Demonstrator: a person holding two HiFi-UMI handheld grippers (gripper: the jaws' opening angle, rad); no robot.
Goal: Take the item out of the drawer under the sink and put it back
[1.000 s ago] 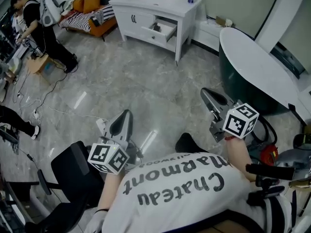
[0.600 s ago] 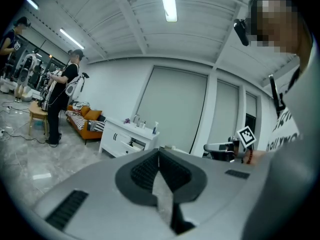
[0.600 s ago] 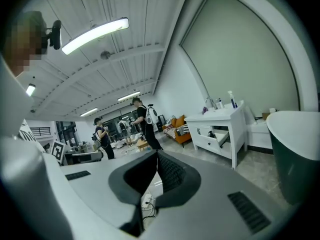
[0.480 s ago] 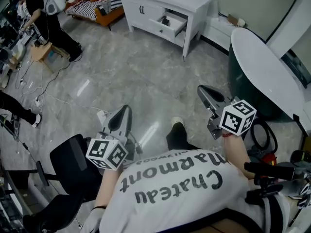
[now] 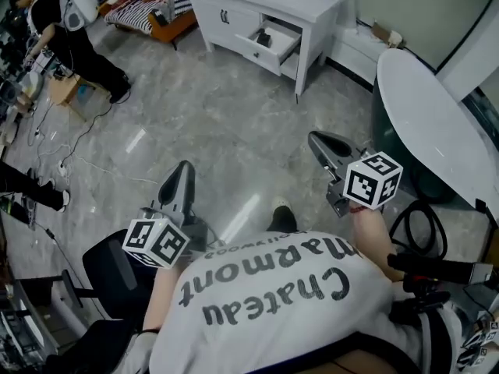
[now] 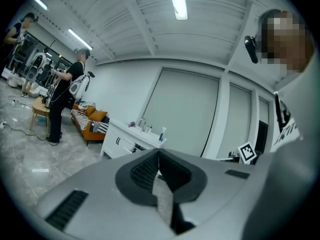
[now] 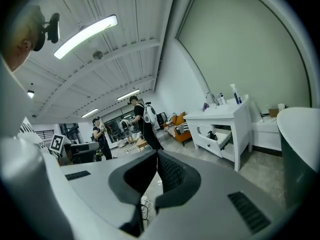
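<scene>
Holding left gripper (image 5: 183, 170) and right gripper (image 5: 316, 139) out over the grey marble floor (image 5: 218, 119), fingers of each closed together on nothing. Facing the white sink cabinet (image 5: 234, 10) well ahead, its drawer (image 5: 274, 47) standing open, a dark item (image 5: 263, 37) lying inside. Standing beside a dark bathtub (image 5: 425, 115) at right.

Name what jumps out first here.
The white sink cabinet stands at the top of the head view, one drawer pulled open with a dark item inside. The left gripper and right gripper are well short of it, jaws together, empty. A dark bathtub fills the right.
</scene>
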